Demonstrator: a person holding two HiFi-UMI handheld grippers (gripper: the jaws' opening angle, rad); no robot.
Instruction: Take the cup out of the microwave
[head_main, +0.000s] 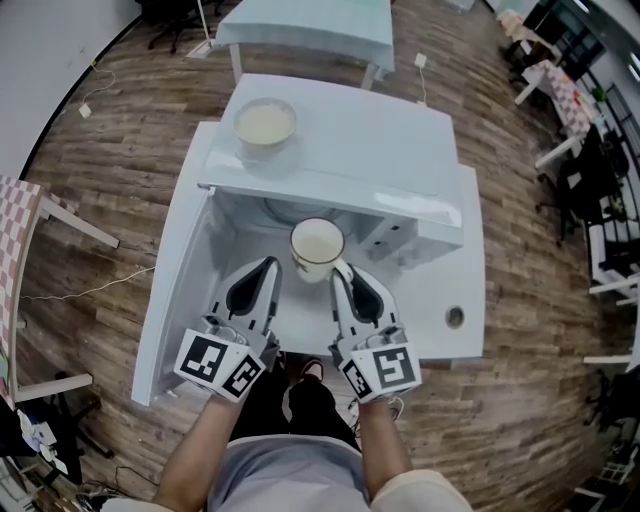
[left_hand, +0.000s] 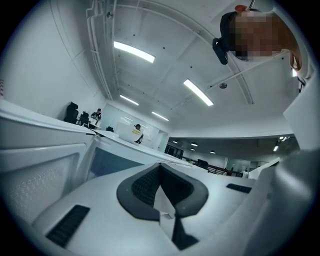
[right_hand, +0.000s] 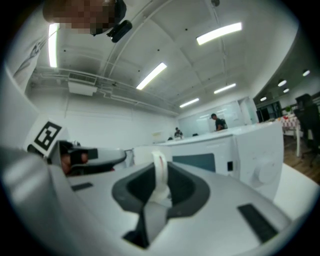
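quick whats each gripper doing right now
left gripper: closed, nothing between its jaws.
right gripper: closed on the cup, gripping its handle.

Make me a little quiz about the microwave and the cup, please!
1. Which gripper holds the cup, the person's left or right?
2. True or false: the bowl sits inside the microwave.
3. The microwave door is: A) swung open B) shut C) missing.

Key
1. The right gripper; its jaws are closed on the cup's handle.
2. False. The bowl stands on top of the microwave.
3. A.
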